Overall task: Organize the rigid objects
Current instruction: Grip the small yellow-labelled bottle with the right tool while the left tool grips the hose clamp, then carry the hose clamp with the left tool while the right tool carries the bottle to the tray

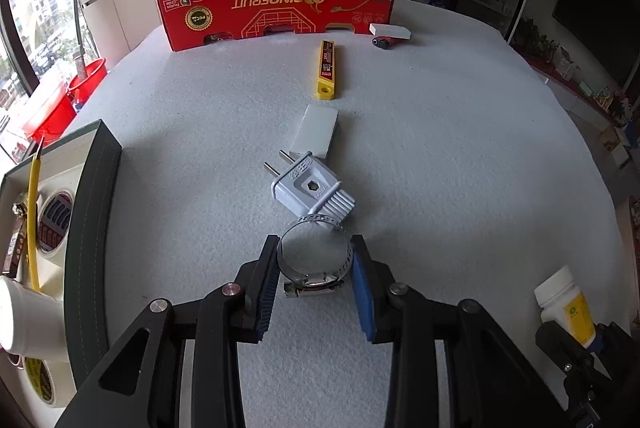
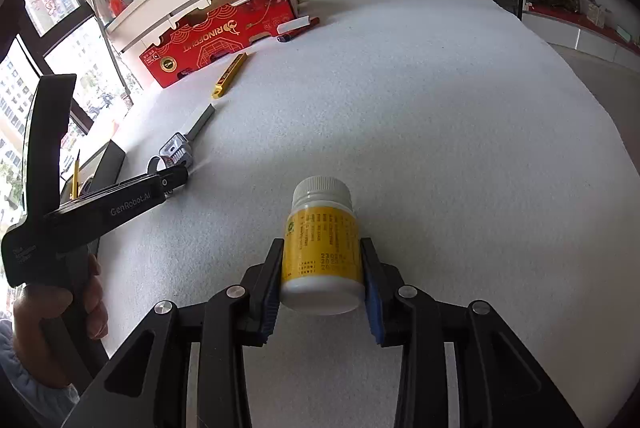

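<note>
Hose clamp point(image 1: 314, 254) gripped by left fingers point(image 1: 269, 280) | bottle point(image 2: 322, 248) gripped by right fingers point(image 2: 370, 284) | plug point(image 1: 310, 188) touching clamp

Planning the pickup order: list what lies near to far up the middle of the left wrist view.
hose clamp between the left gripper fingers → grey plug → white block → yellow cutter → red box
</note>
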{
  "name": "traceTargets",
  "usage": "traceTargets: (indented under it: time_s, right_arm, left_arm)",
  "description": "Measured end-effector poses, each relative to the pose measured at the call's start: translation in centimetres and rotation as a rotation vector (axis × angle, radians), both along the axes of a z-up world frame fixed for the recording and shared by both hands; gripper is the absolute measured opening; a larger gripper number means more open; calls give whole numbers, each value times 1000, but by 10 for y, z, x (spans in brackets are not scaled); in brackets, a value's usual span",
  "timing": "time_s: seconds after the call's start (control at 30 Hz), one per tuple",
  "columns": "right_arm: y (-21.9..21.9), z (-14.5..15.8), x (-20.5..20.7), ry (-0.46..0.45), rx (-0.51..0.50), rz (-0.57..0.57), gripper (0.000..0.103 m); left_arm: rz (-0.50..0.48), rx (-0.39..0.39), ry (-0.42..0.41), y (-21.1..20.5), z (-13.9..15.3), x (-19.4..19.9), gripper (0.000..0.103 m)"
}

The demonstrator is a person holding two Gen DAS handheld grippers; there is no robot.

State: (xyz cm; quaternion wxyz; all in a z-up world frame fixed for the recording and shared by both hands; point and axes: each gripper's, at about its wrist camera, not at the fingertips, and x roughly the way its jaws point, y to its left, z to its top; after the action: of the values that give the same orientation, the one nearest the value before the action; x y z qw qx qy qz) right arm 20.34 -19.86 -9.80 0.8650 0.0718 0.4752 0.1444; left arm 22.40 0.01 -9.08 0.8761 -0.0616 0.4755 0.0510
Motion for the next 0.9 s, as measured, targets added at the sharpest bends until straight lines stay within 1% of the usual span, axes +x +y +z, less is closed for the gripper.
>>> traceTargets:
  time_s: [0.1, 0.2, 0.37, 0.47, 0.63, 0.73, 0.9]
  right_arm:
    - [-1, 6, -10, -11, -4, -8, 37]
    - [-1, 11, -21, -17, -5, -6, 37]
    - [4, 17, -42, -24, -13, 1, 37]
    - [10, 18, -53, -25, -31, 16, 37]
    - [20, 23, -73, -29, -37, 23, 37]
    - [30, 28, -83, -39, -35, 34, 37]
    - [49, 34, -92, -52, -40, 67, 37]
  left_arm:
    - [-8, -31, -13, -2, 6, -21, 37]
    - [-36, -44, -37, -12, 14, -48, 37]
    - [-87, -42, -85, -28, 29, -92, 37]
    - [-101, -22, -114, -32, 35, -118, 37]
    - [-103, -9, -138, -30, 42, -151, 37]
    - [-100, 15, -168, -25, 49, -165, 37]
    - [-59, -1, -203, -6, 57, -182, 37]
